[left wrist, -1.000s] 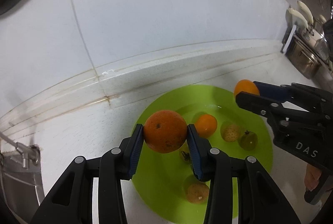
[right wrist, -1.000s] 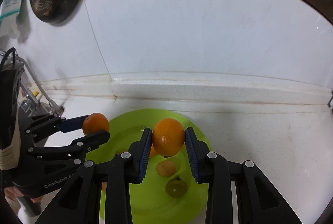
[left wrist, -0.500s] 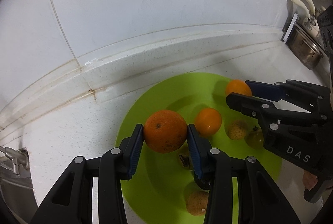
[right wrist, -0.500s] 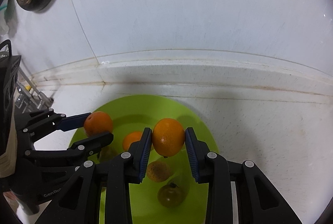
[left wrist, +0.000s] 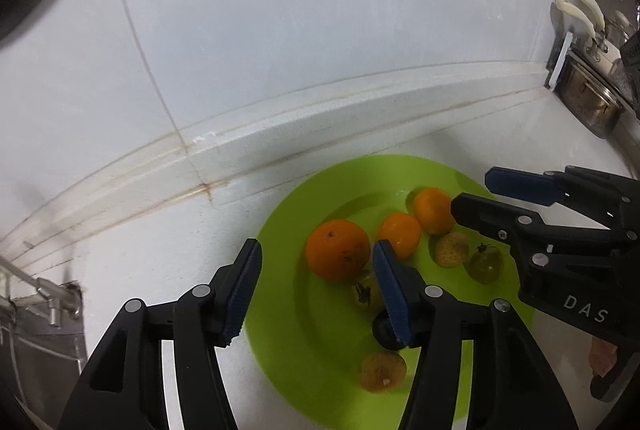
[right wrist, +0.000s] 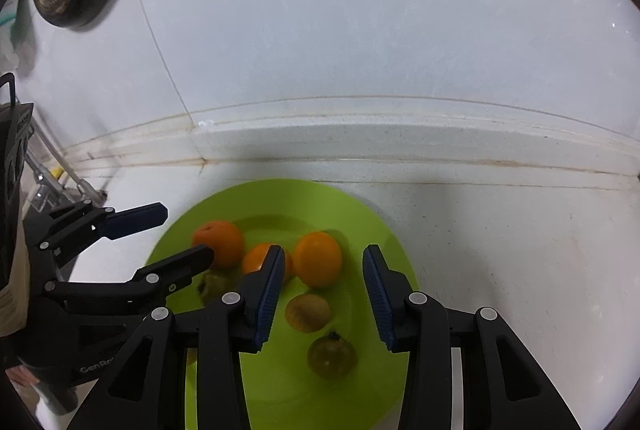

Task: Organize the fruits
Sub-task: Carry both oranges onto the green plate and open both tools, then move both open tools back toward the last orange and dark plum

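Green plate (left wrist: pixel 280 314) carries three round oranges (left wrist: pixel 337 255), no long axis, between the wide-open, empty left gripper (left wrist: pixel 316 290) fingers. From the right wrist, the right gripper (right wrist: pixel 324 300) gapes empty over the same three on the plate.

Both grippers (left wrist: pixel 316 286) (right wrist: pixel 324 300) opened, dropping 2 oranges (left wrist: pixel 337 249) (right wrist: pixel 317 259) onto the plate (left wrist: pixel 280 330).

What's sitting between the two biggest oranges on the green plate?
A smaller orange lies between the left large orange and the right orange on the round green plate, clearest in the right wrist view.
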Tool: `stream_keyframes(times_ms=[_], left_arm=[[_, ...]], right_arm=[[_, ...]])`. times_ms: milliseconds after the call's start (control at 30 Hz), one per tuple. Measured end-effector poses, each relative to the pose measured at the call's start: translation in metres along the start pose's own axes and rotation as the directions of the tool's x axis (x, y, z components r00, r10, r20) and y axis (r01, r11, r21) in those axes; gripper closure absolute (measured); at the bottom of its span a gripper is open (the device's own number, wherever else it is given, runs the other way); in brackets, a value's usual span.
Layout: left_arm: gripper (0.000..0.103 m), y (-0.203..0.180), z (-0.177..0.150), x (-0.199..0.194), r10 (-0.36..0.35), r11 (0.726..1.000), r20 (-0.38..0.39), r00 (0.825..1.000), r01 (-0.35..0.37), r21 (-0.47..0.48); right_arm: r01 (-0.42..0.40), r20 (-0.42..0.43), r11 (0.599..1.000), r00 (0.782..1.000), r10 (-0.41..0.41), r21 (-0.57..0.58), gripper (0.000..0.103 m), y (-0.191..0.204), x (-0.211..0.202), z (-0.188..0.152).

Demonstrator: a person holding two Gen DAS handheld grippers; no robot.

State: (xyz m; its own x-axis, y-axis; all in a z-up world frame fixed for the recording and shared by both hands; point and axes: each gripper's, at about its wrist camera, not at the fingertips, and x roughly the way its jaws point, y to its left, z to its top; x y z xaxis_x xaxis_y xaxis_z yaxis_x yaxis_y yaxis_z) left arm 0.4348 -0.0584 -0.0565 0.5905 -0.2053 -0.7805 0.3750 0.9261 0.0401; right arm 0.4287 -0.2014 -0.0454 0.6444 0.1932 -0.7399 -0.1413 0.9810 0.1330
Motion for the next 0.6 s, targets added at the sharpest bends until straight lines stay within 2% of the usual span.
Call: stream_keyframes(times_ms=[167,600], left_arm=[[0.046,-0.001,-0.004,-0.023,0.027,1.000,0.023,0.999,-0.026,-0.016],[0.041,-0.005,-0.028,-0.089,0.031,0.998,0.110,0.993,-0.026,-0.051]], right_arm=[[-0.010,0.023,1.000,1.000,0.010,0.010,0.061,0.005,-0.020,-0.003],[-0.009,0.088,1.000,0.996,0.011,-0.021,0.061,0.028,-0.080,-0.021]])
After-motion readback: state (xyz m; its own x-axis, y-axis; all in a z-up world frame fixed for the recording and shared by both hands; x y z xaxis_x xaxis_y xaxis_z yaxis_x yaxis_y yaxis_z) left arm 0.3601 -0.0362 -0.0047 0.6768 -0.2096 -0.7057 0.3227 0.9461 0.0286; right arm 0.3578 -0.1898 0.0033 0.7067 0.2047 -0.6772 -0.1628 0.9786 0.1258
